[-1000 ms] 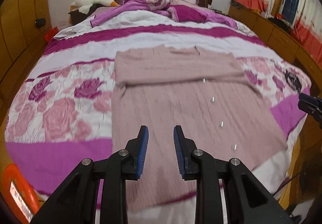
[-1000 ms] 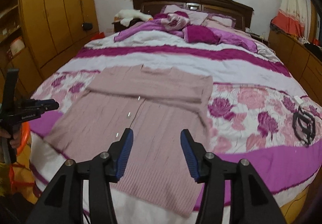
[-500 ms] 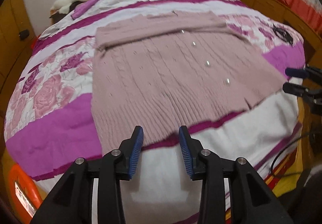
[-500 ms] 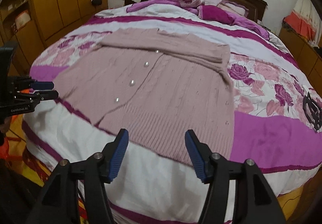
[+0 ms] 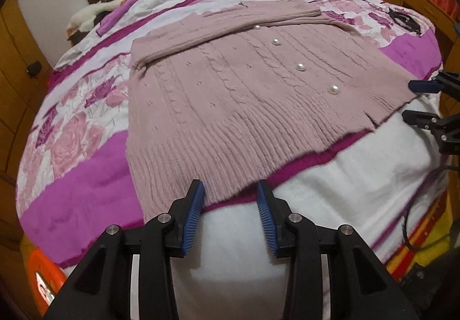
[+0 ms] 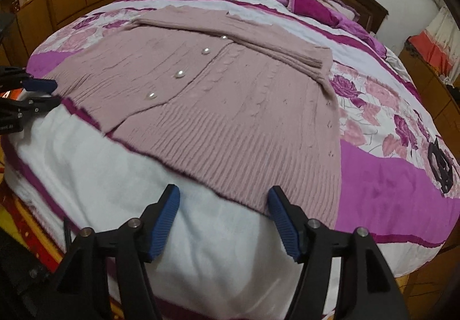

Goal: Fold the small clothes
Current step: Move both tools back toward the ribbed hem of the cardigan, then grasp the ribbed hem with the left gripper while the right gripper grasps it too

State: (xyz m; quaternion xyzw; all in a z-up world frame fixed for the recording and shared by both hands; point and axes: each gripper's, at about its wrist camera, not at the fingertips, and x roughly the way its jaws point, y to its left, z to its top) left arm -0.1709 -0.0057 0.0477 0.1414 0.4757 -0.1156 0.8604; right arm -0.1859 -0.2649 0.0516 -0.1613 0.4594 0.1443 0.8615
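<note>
Lying flat: one cardigan (image 5: 235,95), four pearl buttons (image 5: 300,67).

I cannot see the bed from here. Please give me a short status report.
Left claw and right claw open, just widened, nothing between. Pink cardigan flat on the bed, sleeves folded across the top; both claws at its hem. Nothing in the way.

Not much to read here. In the right wrist view, small white lettering sits on the black body of the left gripper (image 6: 43,94) at the frame's left edge; only an ending like "AI" comes through, the rest cut off and blurred. Everything else carries no legible text.
</note>
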